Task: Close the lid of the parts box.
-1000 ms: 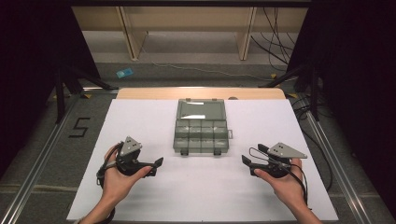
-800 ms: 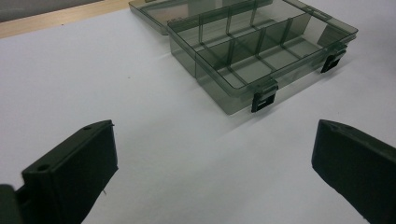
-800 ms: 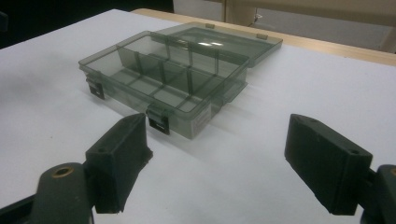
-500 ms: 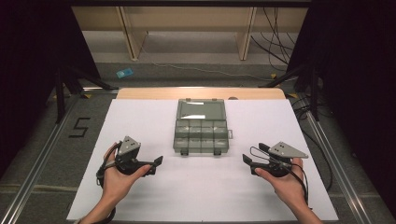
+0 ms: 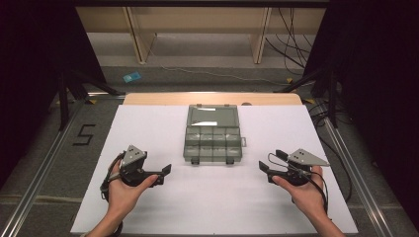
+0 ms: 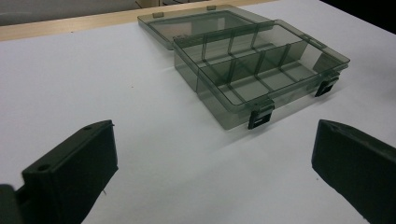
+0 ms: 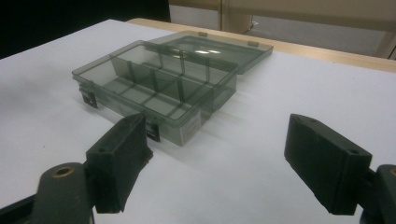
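A smoky clear plastic compartment box [image 5: 212, 140] lies open in the middle of the white table top [image 5: 148, 123], its lid [image 5: 212, 116] flat behind it. Its compartments [image 6: 261, 70] look empty, and two black latches hang on its front wall [image 7: 187, 126]. My left gripper [image 5: 163, 174] rests open at the front left, pointing right toward the box, with nothing between its jaws [image 6: 212, 140]. My right gripper [image 5: 271, 160] rests open at the front right, pointing left at the box, and holds nothing [image 7: 217, 135]. A hand holds each gripper.
A strip of bare wood [image 5: 163, 98] borders the white surface at the far edge. Metal rails [image 5: 44, 163] run along both sides. On the floor beyond lie a blue item [image 5: 131, 77], cables [image 5: 291, 54] and wooden frame legs [image 5: 136, 34].
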`<action>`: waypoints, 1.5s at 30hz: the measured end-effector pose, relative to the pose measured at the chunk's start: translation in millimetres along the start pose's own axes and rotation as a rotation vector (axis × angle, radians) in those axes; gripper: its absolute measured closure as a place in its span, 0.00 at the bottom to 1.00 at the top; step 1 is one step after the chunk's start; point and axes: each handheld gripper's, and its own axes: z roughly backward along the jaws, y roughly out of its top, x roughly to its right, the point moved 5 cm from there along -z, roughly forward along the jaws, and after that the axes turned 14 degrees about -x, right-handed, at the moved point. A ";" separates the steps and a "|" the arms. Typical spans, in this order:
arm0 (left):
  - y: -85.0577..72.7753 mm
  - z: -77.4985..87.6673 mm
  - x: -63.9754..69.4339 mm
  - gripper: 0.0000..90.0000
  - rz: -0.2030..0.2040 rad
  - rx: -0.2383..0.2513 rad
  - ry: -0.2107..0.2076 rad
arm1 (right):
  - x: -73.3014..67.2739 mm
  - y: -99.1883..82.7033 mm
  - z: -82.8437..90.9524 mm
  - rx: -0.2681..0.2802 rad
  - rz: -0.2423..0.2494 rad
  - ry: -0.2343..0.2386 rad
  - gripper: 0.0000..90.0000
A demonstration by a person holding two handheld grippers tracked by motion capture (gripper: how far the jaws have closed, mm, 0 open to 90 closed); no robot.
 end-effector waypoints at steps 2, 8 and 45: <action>-0.1 -0.4 0.1 0.00 0.002 0.000 -0.002 | -0.5 1.2 -1.8 0.027 -0.003 0.009 0.25; -0.7 1.2 -0.1 0.00 -0.003 0.007 -0.002 | -2.1 0.8 -1.9 0.004 -0.003 0.000 0.25; -1.5 -0.4 6.5 0.00 -0.011 0.013 -0.035 | 61.9 130.6 -152.3 -0.192 -0.144 -0.117 0.44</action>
